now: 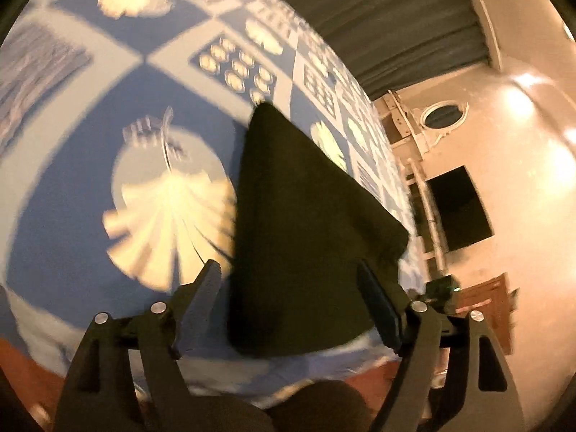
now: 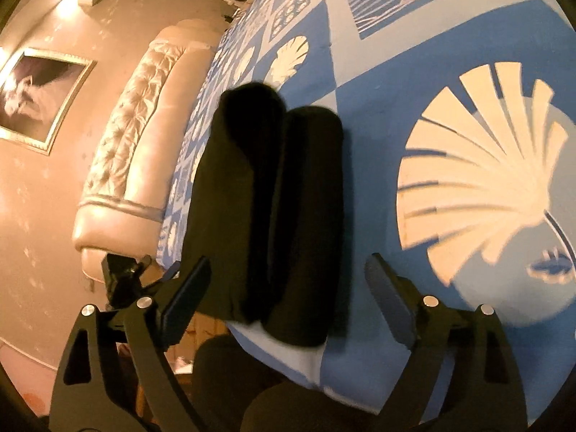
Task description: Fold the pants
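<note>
**Inspector:** Nearest the lens, left hand-held gripper [image 1: 288,288] stands wide, nothing pinched; the black pants [image 1: 306,223] lie just ahead of it on the bed [image 1: 72,187], near the bed's edge.

**Clerk:** And the other side?

**Inspector:** Right hand-held gripper [image 2: 288,284] likewise wide and empty. From that view the pants [image 2: 273,208] show as two long dark rolls side by side, the near ends lying between the fingers, though no pad presses on cloth.

**Clerk:** What surrounds them?

**Inspector:** Blue bedspread with pale shell prints. A padded headboard [image 2: 144,126] sits beyond, well apart from the pants. Left view is blurred, so fine creases cannot be read.

**Clerk:** Stage of work?

**Inspector:** My judgement: the bundle looks already narrowed lengthwise and released. Another fold end to end may remain.

**Clerk:** Advice for doing it properly?

**Inspector:** Take both near corners at even depth, pinch all layers together, lift low, carry the end squarely over the far end, and keep the bundle clear of the bed's edge so nothing slides off.
</note>
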`<state>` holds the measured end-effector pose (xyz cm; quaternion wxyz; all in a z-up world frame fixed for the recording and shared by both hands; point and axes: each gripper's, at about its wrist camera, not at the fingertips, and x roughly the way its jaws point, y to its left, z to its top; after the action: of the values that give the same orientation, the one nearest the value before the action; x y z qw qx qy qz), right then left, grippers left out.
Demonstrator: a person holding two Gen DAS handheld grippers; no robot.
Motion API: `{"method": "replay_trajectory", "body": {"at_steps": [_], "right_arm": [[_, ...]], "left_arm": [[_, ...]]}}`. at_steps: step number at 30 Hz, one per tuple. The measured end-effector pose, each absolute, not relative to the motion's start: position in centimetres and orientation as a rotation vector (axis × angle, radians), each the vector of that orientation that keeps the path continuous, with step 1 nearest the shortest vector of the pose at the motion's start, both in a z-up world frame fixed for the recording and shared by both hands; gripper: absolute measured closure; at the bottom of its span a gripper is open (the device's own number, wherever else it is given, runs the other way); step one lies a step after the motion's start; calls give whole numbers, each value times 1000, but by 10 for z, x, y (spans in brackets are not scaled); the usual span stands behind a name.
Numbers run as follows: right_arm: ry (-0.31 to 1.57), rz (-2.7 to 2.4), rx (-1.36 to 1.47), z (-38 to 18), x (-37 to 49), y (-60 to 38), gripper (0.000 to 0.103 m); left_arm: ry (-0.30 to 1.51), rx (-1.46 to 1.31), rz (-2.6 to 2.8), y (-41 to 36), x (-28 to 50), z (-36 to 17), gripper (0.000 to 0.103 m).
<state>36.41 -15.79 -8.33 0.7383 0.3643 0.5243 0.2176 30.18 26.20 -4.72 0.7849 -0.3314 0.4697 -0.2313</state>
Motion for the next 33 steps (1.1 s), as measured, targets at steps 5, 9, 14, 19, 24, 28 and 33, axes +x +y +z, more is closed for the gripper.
{"method": "replay_trajectory", "body": {"at_steps": [5,9,14,19,24,28,33], "right_arm": [[1141,515,832,-99,400,-152,15],[1122,518,852,-100,429,-143,13],[1130,532,872,-104,460,-142,11],[1124,580,917,-107,465,-150,11],[1100,571,940,-106,466,-153,13],[1151,486,880,-110,467,-154,49],[1122,487,898,-110,461,-155,65]], "left_arm": [[1034,-663,-522,258,335,-63,26],[1077,-710,-551,250,366,-82,27],[1106,-757,-588,239,401,-93,27],[1137,-766,-621,227,423,-97,26],[1141,-800,-628,226,430,-99,24],[1132,-833,-607,231,431,-102,36],[1144,-724,-578,231,431,-101,70]]}}
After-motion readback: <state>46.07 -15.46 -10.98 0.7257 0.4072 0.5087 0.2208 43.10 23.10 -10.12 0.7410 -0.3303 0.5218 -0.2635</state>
